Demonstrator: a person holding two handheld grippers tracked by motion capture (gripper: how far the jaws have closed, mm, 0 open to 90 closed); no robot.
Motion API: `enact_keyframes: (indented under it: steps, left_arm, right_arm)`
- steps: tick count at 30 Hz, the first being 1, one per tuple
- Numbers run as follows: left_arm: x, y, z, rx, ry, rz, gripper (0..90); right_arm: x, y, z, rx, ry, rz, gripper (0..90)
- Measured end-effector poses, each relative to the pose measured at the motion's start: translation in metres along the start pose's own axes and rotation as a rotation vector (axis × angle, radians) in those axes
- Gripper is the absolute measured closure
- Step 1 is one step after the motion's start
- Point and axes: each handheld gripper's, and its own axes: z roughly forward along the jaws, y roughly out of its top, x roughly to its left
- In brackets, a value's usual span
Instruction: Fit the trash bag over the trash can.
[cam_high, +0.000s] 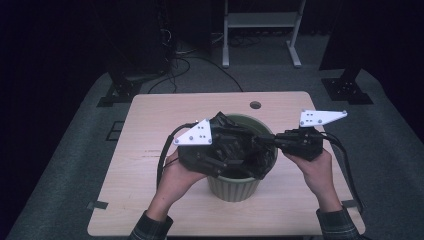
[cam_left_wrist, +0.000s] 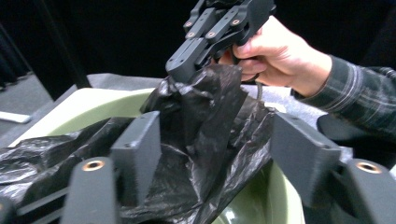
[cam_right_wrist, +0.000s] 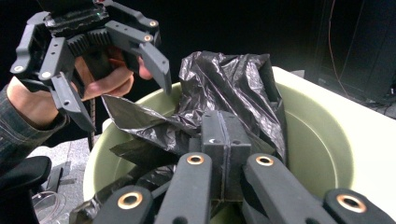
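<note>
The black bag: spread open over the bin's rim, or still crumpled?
Crumpled: the black bag sits bunched above the green bin, rim mostly bare.

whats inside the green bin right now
A crumpled black bag hangs into the green bin, pinched by the right tool. Pale inner wall shows; the bottom is covered.

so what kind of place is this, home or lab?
Likely a lab or recording studio, not a home: dark surroundings, a lone wooden table on grey carpet, black stand bases bolted beside it, loose cables and a white rack behind.
</note>
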Motion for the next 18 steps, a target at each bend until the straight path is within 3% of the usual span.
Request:
enact_keyframes:
  steps: [9, 12, 17, 18]
  left_arm:
    - [0.001, -0.001, 0.014, 0.030, -0.018, 0.003, 48.7]
    - [0.001, 0.000, 0.022, 0.064, 0.004, 0.035, 60.3]
    - [0.004, -0.002, 0.021, 0.086, 0.025, 0.043, 88.9]
    - [0.005, -0.002, 0.020, 0.092, 0.040, 0.041, 89.6]
  right_arm:
    - [-0.001, 0.001, 0.010, 0.007, 0.018, 0.006, 90.0]
    - [0.000, 0.002, 0.013, 0.008, 0.028, 0.004, 89.9]
    - [-0.001, 0.003, 0.014, 0.013, 0.029, 0.002, 89.7]
    - [-0.001, 0.003, 0.014, 0.011, 0.026, 0.002, 88.9]
